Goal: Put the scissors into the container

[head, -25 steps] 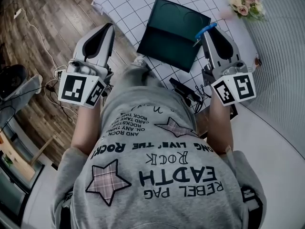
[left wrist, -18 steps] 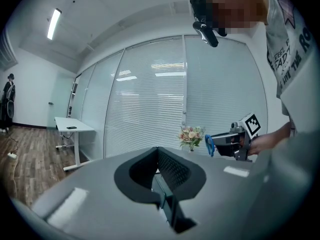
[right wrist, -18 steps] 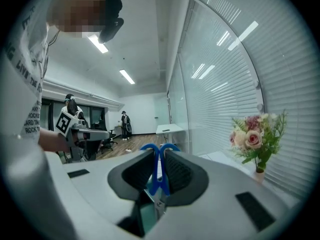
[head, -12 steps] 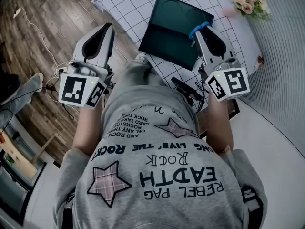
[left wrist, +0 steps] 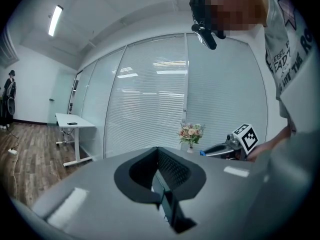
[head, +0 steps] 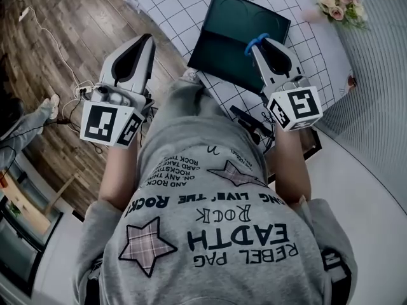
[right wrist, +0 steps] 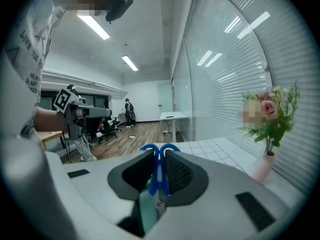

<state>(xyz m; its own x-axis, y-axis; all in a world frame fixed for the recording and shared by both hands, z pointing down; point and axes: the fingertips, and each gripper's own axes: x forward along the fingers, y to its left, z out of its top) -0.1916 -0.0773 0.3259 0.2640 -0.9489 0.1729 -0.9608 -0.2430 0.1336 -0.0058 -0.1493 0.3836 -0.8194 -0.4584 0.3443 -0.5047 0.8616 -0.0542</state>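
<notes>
On shirt (head: 216,234), "EARTH"; scissors (head: 256,41) in right hand-held gripper (right wrist: 159,155)

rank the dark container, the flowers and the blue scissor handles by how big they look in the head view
1. dark container, clearly largest
2. flowers
3. blue scissor handles, smallest, with only the loops showing

Grey sweatshirt (head: 216,234), black print, plaid stars. Left gripper (head: 141,40), right gripper (head: 259,43): white shells, black-white marker cubes (head: 108,122).
</notes>
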